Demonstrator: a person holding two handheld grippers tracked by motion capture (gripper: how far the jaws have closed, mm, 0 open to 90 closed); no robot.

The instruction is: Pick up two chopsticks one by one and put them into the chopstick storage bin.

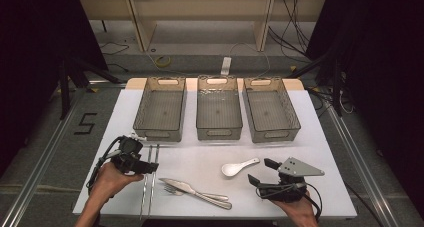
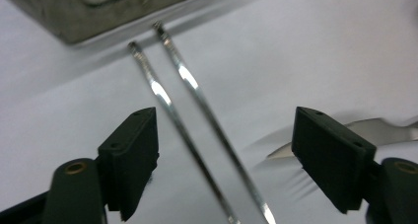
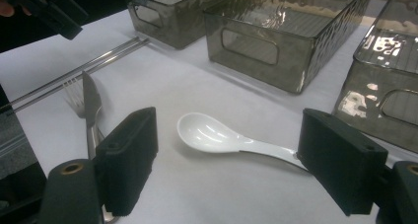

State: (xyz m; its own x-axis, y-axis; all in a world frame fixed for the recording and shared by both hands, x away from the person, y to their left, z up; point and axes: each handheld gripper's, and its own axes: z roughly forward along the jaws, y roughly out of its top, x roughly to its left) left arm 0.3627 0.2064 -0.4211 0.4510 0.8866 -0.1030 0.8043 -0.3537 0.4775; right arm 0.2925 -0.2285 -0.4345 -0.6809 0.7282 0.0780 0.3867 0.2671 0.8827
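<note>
Two metal chopsticks (image 1: 150,179) (image 2: 190,113) lie side by side on the white table cover (image 1: 200,157), running from the left bin toward the front edge. My left gripper (image 1: 148,164) (image 2: 226,145) is open just above them, one jaw on each side, not touching. A white ceramic spoon (image 1: 239,167) (image 3: 209,132) lies bowl up near the middle. My right gripper (image 1: 263,171) (image 3: 226,160) is open, its jaws pointing at the spoon's handle end from the right, with nothing held.
Three empty grey see-through bins stand in a row at the back: left (image 1: 159,133), middle (image 1: 219,133), right (image 1: 274,134). A knife (image 1: 182,186) (image 3: 91,100) and a fork (image 1: 172,190) (image 3: 73,93) lie crossed near the front edge, between the chopsticks and the spoon.
</note>
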